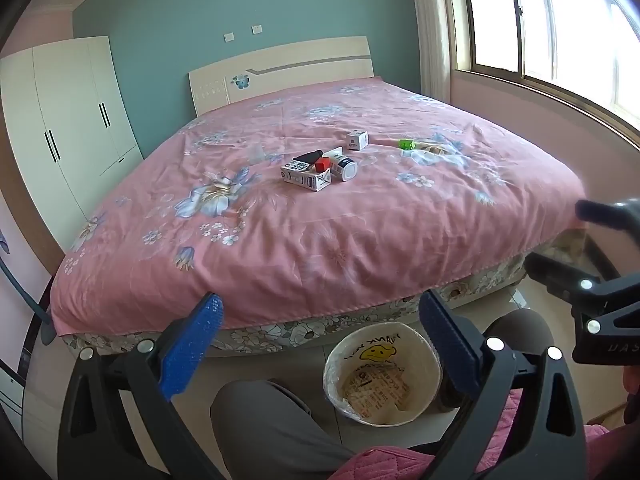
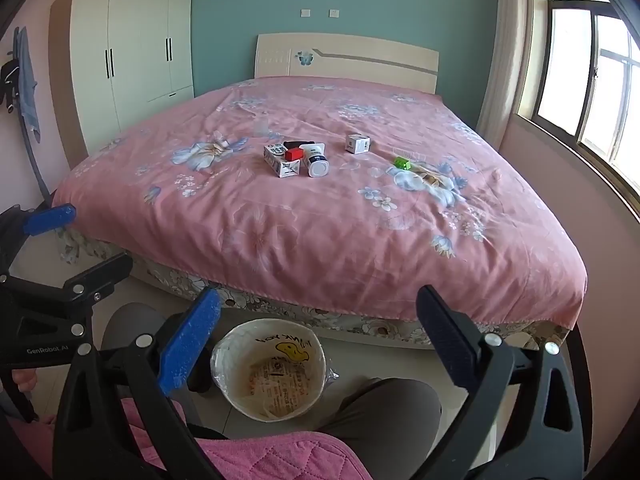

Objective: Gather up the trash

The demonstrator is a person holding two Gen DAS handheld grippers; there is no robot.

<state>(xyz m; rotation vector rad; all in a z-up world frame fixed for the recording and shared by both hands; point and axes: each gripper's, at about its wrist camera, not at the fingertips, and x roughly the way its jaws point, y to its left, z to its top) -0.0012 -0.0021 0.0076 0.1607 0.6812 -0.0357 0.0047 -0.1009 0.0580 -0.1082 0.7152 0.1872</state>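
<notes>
Trash lies mid-bed on the pink floral cover (image 1: 320, 220): a white carton (image 1: 305, 176), a red block (image 1: 322, 166), a black item (image 1: 307, 157), a white tube (image 1: 343, 164), a small white box (image 1: 357, 139) and a green piece (image 1: 407, 144). The right wrist view shows the same: carton (image 2: 281, 162), tube (image 2: 316, 160), small box (image 2: 357, 143), green piece (image 2: 402, 163). A bag-lined white bin (image 1: 382, 380) (image 2: 268, 372) stands on the floor between a person's knees. My left gripper (image 1: 320, 320) and right gripper (image 2: 320, 316) hang open above the bin, nothing between their blue pads.
A white wardrobe (image 2: 132, 48) stands at the back left, a window (image 2: 592, 80) on the right wall. The headboard (image 2: 348, 60) is against the teal wall. Clothes hang at the far left (image 2: 20, 76). The person's grey-trousered knees (image 1: 272, 420) flank the bin.
</notes>
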